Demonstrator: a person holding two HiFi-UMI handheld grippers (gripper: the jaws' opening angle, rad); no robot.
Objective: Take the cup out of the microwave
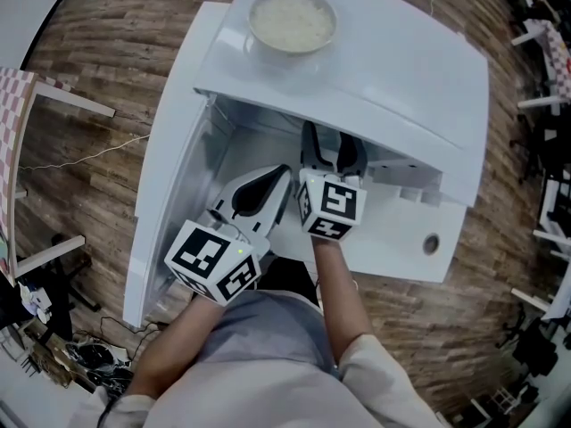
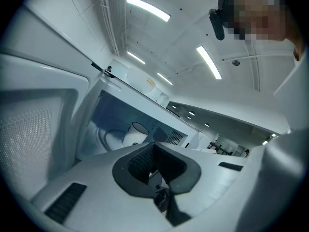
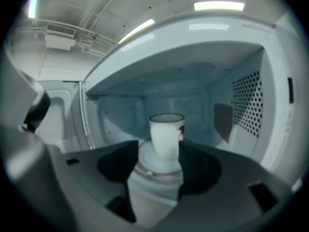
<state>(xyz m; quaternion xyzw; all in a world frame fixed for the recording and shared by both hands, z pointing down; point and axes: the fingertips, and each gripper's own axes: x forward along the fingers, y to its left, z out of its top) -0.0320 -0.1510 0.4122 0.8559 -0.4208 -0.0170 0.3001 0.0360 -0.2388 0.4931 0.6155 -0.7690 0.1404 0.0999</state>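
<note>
The step in hand is the reach for the cup [image 3: 166, 137], which stands upright on the turntable [image 3: 153, 170] inside the open microwave [image 1: 384, 69], untouched. The right gripper [image 3: 159, 149] is at the mouth of the cavity, its jaws apart and lined up on the cup, which lies beyond their tips. The left gripper [image 2: 154, 151] hangs by the door with jaws together on nothing; next, I judge, the right must go deeper until the jaws flank the cup (low down, clear of the rim), then close and draw it straight out
</note>
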